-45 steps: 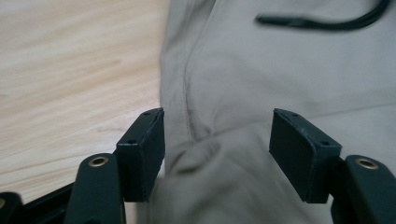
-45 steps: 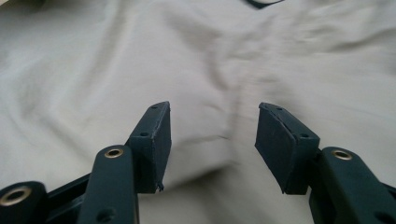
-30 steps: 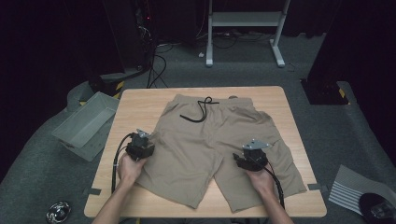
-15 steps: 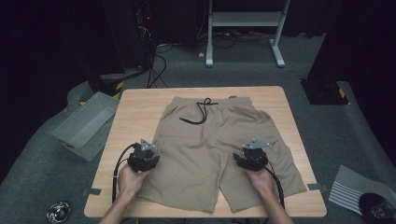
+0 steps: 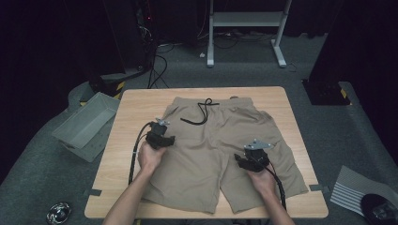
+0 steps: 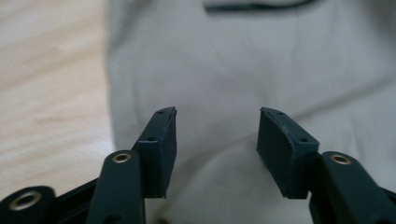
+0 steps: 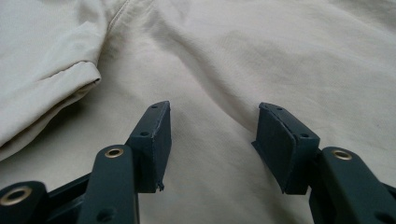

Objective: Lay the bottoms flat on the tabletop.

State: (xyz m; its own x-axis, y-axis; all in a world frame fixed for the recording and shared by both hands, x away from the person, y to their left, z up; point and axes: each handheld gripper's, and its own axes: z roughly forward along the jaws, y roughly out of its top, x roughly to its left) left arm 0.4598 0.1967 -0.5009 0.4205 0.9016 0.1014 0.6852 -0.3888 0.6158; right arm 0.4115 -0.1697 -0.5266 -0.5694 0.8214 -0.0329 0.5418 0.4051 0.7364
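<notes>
Beige shorts (image 5: 211,140) lie flat on the wooden table (image 5: 136,105), waistband at the far side, with a black drawstring (image 5: 202,115) looped over the waist. My left gripper (image 5: 161,133) hovers over the shorts' left side near the fabric edge. Its jaws have just been opening and stand apart with nothing between them (image 6: 217,112); the drawstring (image 6: 252,5) lies blurred ahead. My right gripper (image 5: 250,156) sits over the right leg, open just above smooth cloth (image 7: 214,106). A folded hem (image 7: 56,88) shows at its left.
On the floor to the left of the table sits a grey bin (image 5: 84,124). A white metal stand (image 5: 246,28) and cables are beyond the far edge. Striped material (image 5: 352,192) lies on the floor at the right. Bare wood borders the shorts on both sides.
My left gripper moved away from the person and rightward, from the left leg up toward the hip, and its jaws spread. The right gripper stayed put.
</notes>
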